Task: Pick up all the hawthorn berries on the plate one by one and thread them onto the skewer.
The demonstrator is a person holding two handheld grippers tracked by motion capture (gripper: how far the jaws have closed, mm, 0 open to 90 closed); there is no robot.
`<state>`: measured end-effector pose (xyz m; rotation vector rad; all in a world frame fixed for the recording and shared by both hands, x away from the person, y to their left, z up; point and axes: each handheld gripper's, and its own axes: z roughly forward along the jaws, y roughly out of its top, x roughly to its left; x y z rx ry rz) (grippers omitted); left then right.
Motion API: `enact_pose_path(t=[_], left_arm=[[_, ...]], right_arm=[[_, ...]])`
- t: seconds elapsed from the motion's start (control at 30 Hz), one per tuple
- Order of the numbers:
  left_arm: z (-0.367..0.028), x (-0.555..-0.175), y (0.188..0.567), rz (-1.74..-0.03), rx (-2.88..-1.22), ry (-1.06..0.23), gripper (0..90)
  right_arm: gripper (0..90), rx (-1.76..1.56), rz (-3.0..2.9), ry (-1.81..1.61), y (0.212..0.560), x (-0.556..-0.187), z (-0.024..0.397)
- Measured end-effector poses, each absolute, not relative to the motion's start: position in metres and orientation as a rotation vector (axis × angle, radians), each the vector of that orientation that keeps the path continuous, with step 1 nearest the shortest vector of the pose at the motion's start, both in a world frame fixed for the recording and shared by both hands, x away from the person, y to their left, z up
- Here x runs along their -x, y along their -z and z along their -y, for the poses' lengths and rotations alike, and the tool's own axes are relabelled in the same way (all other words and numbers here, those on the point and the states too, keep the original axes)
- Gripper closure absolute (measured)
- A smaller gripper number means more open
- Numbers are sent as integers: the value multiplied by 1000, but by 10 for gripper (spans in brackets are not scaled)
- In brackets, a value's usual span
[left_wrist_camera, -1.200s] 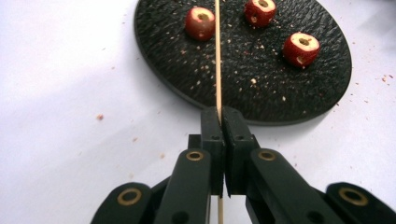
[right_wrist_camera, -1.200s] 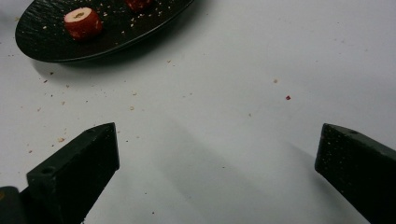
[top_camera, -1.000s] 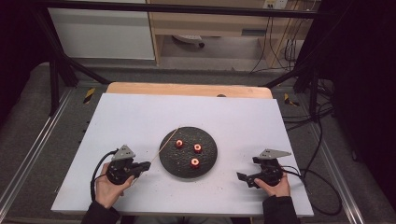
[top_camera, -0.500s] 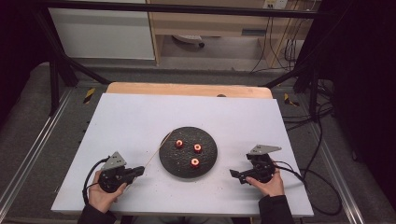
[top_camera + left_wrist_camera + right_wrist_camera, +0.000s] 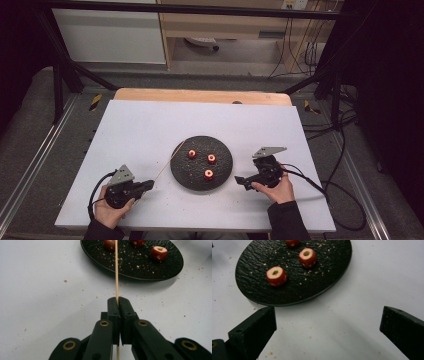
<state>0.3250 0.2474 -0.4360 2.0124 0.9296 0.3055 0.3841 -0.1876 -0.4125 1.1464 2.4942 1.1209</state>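
1. The left gripper [image 5: 146,186] sits at the table's near left, its jaws clamped tight on a thin wooden skewer [image 5: 165,166]; the left gripper view shows the skewer [image 5: 116,270] pinched between the closed jaws.
2. From that gripper the skewer's long axis runs toward 1 o'clock, its far tip reaching the rim of the black plate [image 5: 225,172].
3. The right gripper [image 5: 242,180] rests at the plate's 4 o'clock side, jaws spread wide and empty, pointing toward 9 o'clock.
4. Three cored red fruit pieces lie on the plate; the nearest piece [image 5: 208,174] lies closer to the right gripper, so that hand seems better placed to take it.
5. The skewer tip points toward the far-left piece [image 5: 192,153].
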Motion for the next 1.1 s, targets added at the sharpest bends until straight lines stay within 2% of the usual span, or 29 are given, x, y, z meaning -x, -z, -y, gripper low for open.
enact_pose_path(t=[0.4, 0.7, 0.73, 1.07, 1.1], left_arm=[[-249, -325, 435, -926, -2011, -325, 878], [-248, -325, 436, -923, -2016, -324, 878], [-249, -325, 436, -922, -2016, -325, 878], [-248, -325, 437, -915, -2025, -326, 878], [-248, -325, 437, -914, -2025, -326, 878]], right_arm=[[32, -1018, -2612, -944, 389, -398, 135], [150, -926, -2752, -803, 388, -411, 95], [187, -904, -2780, -772, 388, -413, 88], [328, -870, -2901, -702, 393, -426, 69], [363, -870, -2928, -682, 396, -428, 66]])
